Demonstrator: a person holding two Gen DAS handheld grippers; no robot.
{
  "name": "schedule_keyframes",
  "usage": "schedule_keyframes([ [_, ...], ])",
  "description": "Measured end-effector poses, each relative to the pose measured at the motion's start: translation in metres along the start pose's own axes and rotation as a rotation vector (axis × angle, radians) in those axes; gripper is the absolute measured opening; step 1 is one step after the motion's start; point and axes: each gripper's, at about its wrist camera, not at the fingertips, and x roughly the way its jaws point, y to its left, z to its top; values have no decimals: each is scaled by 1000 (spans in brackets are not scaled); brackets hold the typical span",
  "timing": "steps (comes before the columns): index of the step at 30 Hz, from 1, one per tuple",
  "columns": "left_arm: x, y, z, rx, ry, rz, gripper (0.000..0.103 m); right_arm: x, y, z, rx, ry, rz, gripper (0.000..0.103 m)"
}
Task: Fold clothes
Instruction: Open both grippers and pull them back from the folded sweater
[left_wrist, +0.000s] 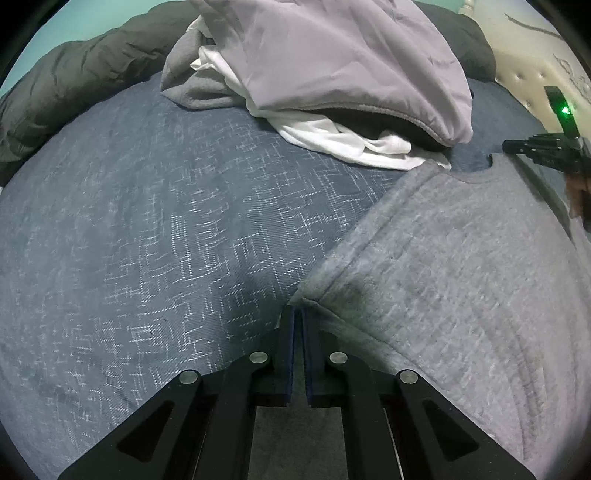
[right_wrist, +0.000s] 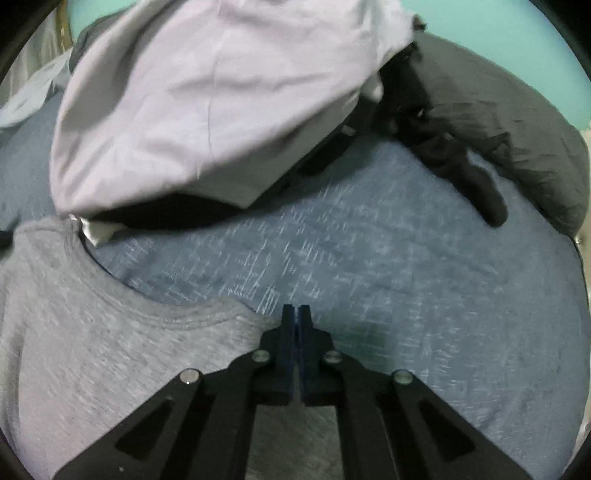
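Grey T-shirt (left_wrist: 461, 258), soft and limp, is being spread flat on the blue bedspread (left_wrist: 166, 240) near its front edge, pinched at one corner by the clenched left gripper (left_wrist: 297, 314), while the right gripper (right_wrist: 295, 312) is being clenched at the shoulder by the collar, fabric between its pads unclear.

Both views are dimly and evenly lit, with colours muted. Strong fisheye bending and black corners are seen at the edges. Motion blur streaks the bedspread (right_wrist: 369, 258) in the right wrist view; the left stays sharper. A green glare spot (left_wrist: 565, 109) shows upper right.
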Motion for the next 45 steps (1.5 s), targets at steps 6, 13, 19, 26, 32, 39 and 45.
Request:
schedule_keyframes([
  [6, -9, 4, 4, -9, -22, -4, 4, 1, -15, -18, 82, -35, 72, 2],
  [13, -13, -5, 18, -25, -57, -41, 14, -29, -34, -25, 145, -127, 245, 48],
  [19, 8, -13, 23, -45, -32, -70, 23, -8, -5, -20, 32, -55, 237, 47],
  [26, 8, -33, 20, 63, -36, -4, 7, -3, 13, -27, -24, -91, 167, 4],
  [32, -1, -31, 28, 38, -75, 55, 7, -20, 9, -16, 7, -151, 103, 4],
  [39, 3, -18, 36, -3, -62, 77, 3, -6, 5, -3, 67, -115, 66, 3],
  [45, 13, -14, 32, -26, -34, 69, 6, 11, -2, -7, 140, -52, 151, 8],
])
